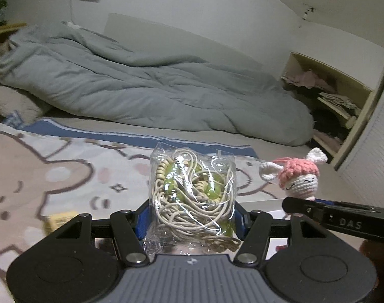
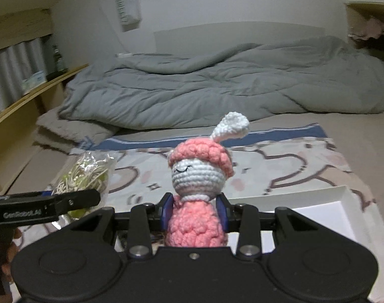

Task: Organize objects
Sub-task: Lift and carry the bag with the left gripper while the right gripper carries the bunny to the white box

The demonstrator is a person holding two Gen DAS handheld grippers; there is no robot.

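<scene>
**Both grippers loaded above the bed**

1. Containers. I see a clear plastic bag (image 1: 192,192) holding coiled cream cord with pale beads and green pieces. A white open box (image 2: 343,197) lies on the patterned blanket (image 2: 292,161) at the right of the right wrist view; the part I can see holds nothing. A wooden open shelf unit (image 1: 343,96) beside the bed holds folded and crumpled textiles in its compartments; I cannot tell the single items apart.

2. Grippers. The left gripper (image 1: 192,217) is closed on the clear plastic bag, blue pads pressing the bag from both sides. The right gripper (image 2: 195,214) is closed narrowly on the crochet doll (image 2: 197,202); the pads clamp its pink body and the white head with the pink cap stands upright above them. Both items are lifted clear of the blanket.

3. View differences. The left wrist view shows the bag's contents in detail, and the doll from the side with two white ears. The right wrist view shows only one ear, but it alone shows the white box and a wooden ledge (image 2: 40,88) on the left. Each view shows the other gripper's finger from the side. The grey duvet (image 1: 141,85) lies crumpled across the bed in both.
</scene>
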